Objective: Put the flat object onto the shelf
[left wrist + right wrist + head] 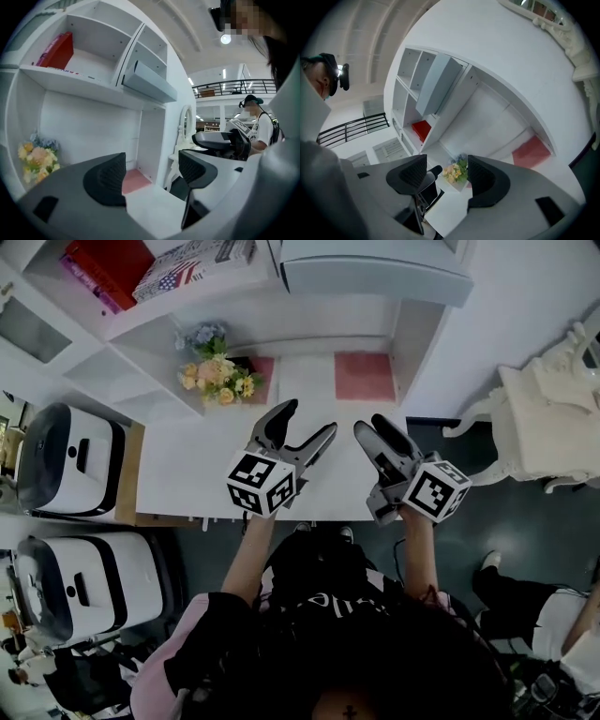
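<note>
Our left gripper [309, 418] and right gripper [370, 424] hover wide and empty, seemingly lining up on the pink flat object [365, 376].

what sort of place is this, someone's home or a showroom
Probably a staged room in a large hall or showroom, not a home: a white desk with shelf unit and flower bouquet, and beyond it a mezzanine railing under ceiling lights.

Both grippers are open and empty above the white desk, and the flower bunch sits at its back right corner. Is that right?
No. The flower bunch sits at the back left corner of the white desk, as the head view shows. The left gripper and right gripper are indeed open and empty above it.
</note>
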Action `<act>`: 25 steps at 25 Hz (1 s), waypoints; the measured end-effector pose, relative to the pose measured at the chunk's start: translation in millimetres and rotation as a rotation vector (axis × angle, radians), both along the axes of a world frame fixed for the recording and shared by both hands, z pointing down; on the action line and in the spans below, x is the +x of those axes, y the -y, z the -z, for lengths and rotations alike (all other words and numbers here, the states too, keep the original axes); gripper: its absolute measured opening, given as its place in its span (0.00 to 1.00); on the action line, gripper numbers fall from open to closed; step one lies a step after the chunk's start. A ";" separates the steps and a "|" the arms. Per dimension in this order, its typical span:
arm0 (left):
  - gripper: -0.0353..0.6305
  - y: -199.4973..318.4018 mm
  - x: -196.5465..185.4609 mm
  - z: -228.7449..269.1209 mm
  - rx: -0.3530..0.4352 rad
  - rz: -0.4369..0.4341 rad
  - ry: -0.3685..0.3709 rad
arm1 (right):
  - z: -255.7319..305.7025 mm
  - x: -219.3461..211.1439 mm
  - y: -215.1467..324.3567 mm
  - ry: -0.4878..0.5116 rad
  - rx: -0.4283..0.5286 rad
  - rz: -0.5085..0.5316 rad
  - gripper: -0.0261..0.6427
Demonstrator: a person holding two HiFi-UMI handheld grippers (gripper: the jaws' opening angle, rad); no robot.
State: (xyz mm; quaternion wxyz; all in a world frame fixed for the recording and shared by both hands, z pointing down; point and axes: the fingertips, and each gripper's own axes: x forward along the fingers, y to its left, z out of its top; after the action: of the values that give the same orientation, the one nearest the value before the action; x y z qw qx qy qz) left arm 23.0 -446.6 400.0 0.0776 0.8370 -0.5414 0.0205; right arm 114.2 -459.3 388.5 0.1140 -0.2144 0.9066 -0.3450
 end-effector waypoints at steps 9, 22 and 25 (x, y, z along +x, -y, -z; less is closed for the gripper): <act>0.59 -68.4 -23.7 -65.9 -0.130 0.058 -0.038 | -48.5 -26.6 -37.1 -0.011 -0.053 -0.001 0.49; 0.59 -201.3 -75.2 -89.3 -0.147 -0.017 -0.071 | -68.6 -78.4 -153.0 -0.111 -0.007 -0.067 0.29; 0.58 -242.0 -86.9 -94.2 -0.136 -0.044 -0.077 | -71.8 -88.2 -193.5 -0.123 -0.002 -0.095 0.27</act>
State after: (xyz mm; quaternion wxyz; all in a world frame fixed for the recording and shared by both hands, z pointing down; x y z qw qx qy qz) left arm -63.9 -204.6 494.2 0.1545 0.8416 -0.5169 0.0268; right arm 26.0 -265.7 460.3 0.0739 -0.2780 0.9004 -0.3264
